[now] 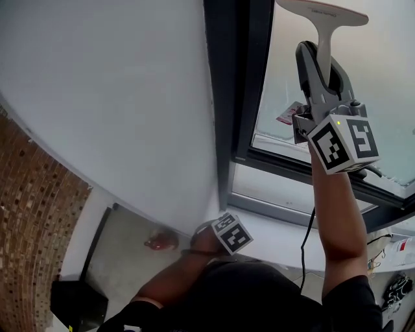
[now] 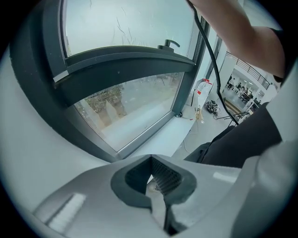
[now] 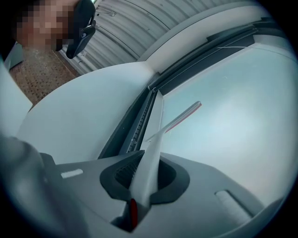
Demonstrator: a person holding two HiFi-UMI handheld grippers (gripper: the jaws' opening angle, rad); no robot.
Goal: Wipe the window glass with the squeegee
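Observation:
My right gripper [image 1: 322, 68] is raised against the window glass [image 1: 389, 84] and shut on the white squeegee [image 1: 322, 19], holding its handle. The blade lies across the pane near the top of the head view. In the right gripper view the squeegee [image 3: 151, 148] runs from between the jaws up to the glass [image 3: 233, 121], its blade beside the dark frame [image 3: 135, 125]. My left gripper [image 1: 228, 235] hangs low by the sill [image 1: 285, 237]; in the left gripper view its jaws [image 2: 156, 186] are shut with nothing between them.
A dark window frame [image 1: 237, 78] separates the glass from the white wall [image 1: 117, 97]. A lower pane [image 2: 125, 107] and a window handle [image 2: 168, 45] show in the left gripper view. A black cable [image 1: 305, 240] hangs from the right arm. Brick wall [image 1: 32, 188] at left.

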